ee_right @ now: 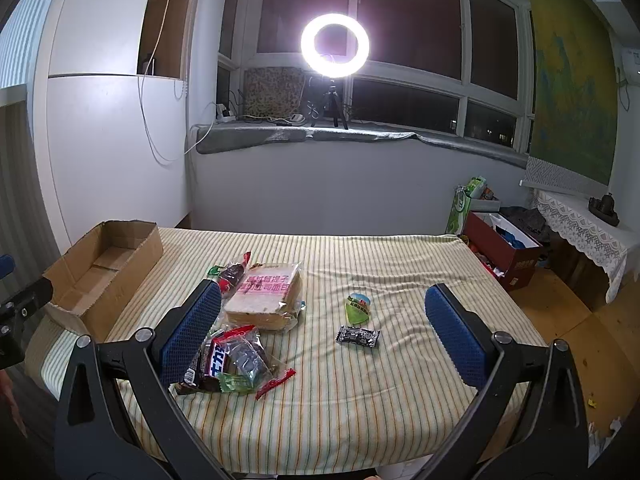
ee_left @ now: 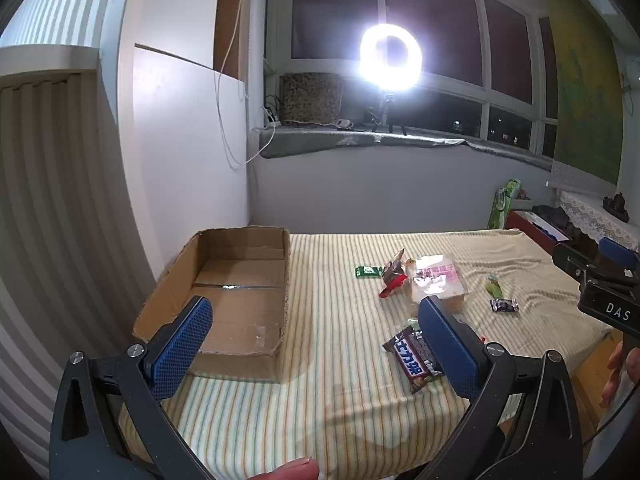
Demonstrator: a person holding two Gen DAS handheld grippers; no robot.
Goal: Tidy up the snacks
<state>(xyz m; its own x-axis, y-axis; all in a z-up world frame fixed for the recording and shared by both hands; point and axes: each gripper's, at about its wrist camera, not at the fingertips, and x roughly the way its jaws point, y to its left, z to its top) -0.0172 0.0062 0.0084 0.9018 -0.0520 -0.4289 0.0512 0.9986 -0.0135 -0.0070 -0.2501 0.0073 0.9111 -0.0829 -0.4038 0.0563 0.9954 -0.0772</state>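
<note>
Left gripper [ee_left: 316, 340] and right gripper [ee_right: 322, 332]: jaws spread wide, nothing held. Snacks [ee_right: 262, 294] scattered on striped cloth [ee_right: 360, 420]; cardboard box [ee_left: 240, 280] empty, table's left edge.

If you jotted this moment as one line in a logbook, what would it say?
left claw: open, empty | right claw: open, empty | cardboard box: empty | snacks: loose on striped cloth

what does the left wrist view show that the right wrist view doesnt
Only the left wrist view: the whole floor of the empty box, and a fingertip at the bottom edge. Only the right wrist view: the red box on the floor and the clear red-ended packet. Both: the striped cloth, bread, chocolate bar, ring light, open claws.
</note>
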